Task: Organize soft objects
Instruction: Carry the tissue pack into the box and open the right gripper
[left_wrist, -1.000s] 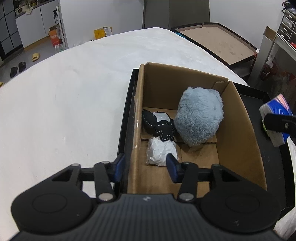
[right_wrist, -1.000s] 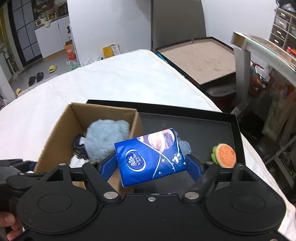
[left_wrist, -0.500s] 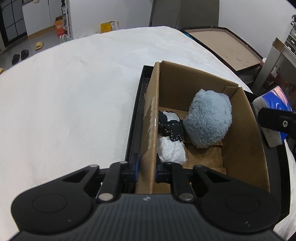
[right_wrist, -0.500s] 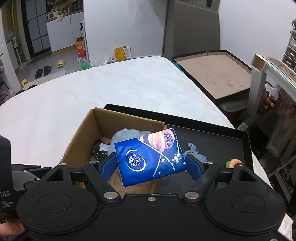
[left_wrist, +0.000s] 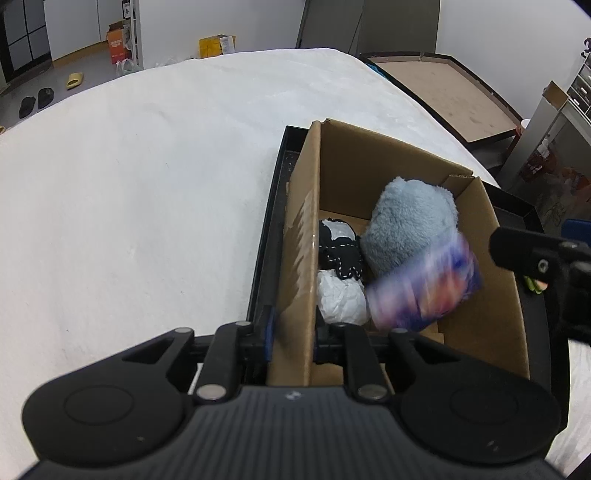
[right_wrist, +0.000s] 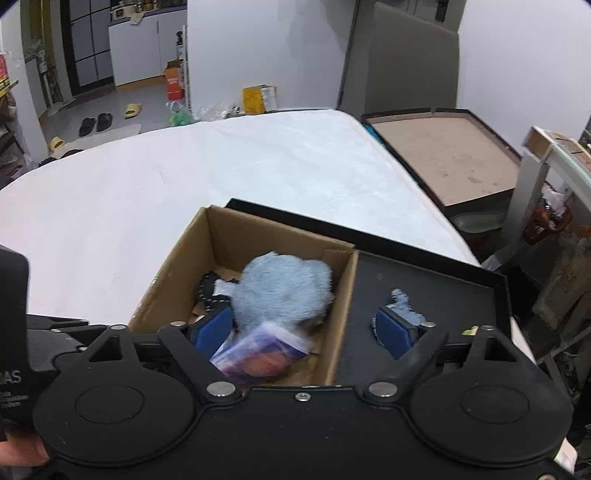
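matt cardboard box (left_wrist: 495, 317), fluffy plush (left_wrist: 410, 225), crinkled white wrap (left_wrist: 341, 297), glossy tissue pack (left_wrist: 424, 288) (blurred), matt black tray (right_wrist: 436, 291).

Worktop (right_wrist: 184, 192): broad, rounded, white textured cover. Directly on it: one shallow black tray (right_wrist: 461, 291) at the near right edge, otherwise nothing else visible.

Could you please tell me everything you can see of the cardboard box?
The cardboard box is plain brown corrugated card, open-topped, flaps gone or folded down. It stands upright in the left part of a black tray on the white surface. Inside lie a grey-blue plush, a black-and-white soft item, a white crumpled bundle and a blurred blue tissue pack, seemingly mid-drop. The left hand-held gripper pinches its near left wall.
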